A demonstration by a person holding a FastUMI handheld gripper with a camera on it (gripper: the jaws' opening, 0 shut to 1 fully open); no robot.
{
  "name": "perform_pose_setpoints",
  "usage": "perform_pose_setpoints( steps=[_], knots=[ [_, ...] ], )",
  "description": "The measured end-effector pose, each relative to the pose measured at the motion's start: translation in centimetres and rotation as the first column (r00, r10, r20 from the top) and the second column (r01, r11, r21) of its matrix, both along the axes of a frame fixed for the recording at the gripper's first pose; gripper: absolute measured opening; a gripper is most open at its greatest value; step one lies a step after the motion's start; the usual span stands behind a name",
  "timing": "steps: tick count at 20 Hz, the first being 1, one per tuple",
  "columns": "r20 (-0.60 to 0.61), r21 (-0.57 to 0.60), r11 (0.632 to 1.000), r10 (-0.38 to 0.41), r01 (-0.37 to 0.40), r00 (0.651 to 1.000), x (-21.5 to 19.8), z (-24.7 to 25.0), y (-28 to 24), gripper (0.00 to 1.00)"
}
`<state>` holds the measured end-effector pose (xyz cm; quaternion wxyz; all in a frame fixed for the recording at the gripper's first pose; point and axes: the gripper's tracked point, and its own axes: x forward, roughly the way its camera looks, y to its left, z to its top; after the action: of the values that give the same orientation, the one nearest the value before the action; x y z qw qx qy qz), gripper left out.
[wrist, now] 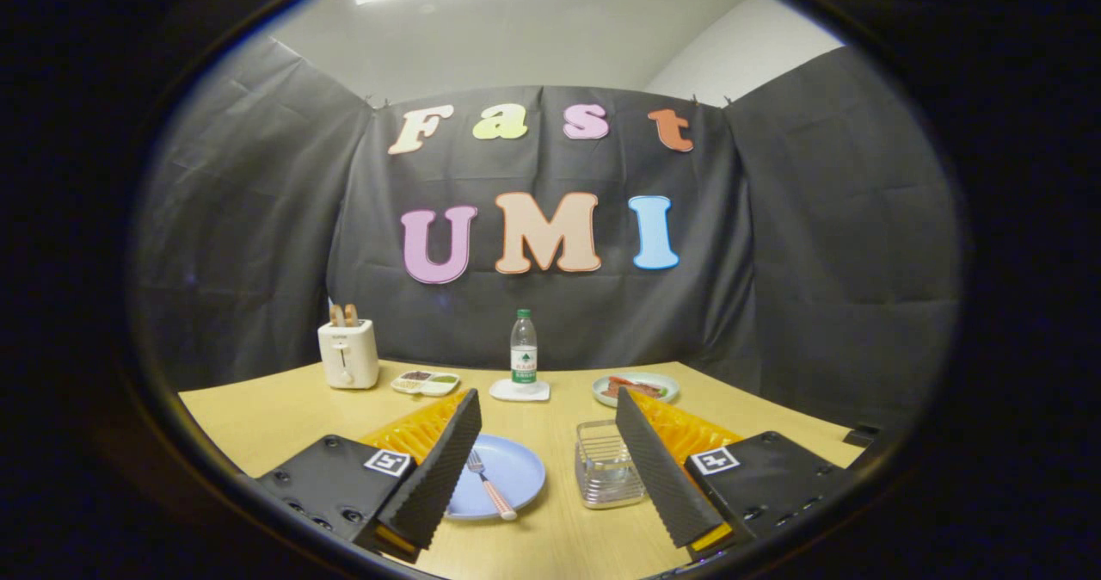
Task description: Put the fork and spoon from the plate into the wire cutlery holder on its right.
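Note:
A light blue plate (514,468) lies on the wooden table just ahead of my fingers, partly behind the left finger (434,477). On it rests a fork (488,484) with a pale pink handle, tines pointing away. The spoon is hidden, perhaps behind the left finger. To the plate's right stands the wire cutlery holder (606,464), a small square basket, its right side behind the right finger (658,477). My gripper (550,524) hovers above the table, open wide, with nothing between its fingers.
At the back of the table stand a white toaster (347,353) with bread slices, a small divided dish (425,382), a water bottle (523,348) on a white coaster, and a plate of food (636,385). Black cloth walls enclose the table.

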<state>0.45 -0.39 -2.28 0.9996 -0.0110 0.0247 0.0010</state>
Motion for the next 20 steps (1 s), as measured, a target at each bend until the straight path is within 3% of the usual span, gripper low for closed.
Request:
perform_pose_setpoints(
  steps=[14, 18, 20],
  knots=[
    [-0.056, -0.019, 0.999, 0.027, -0.028, 0.998, 1.1, -0.2, 0.2, 1.00],
    [-0.182, -0.078, 0.992, 0.080, -0.095, 0.980, 2.0, -1.5, 1.2, 1.00],
    [-0.288, -0.104, 0.983, 0.113, -0.148, 0.951, 2.5, -3.0, 1.9, 1.00]
  ],
)
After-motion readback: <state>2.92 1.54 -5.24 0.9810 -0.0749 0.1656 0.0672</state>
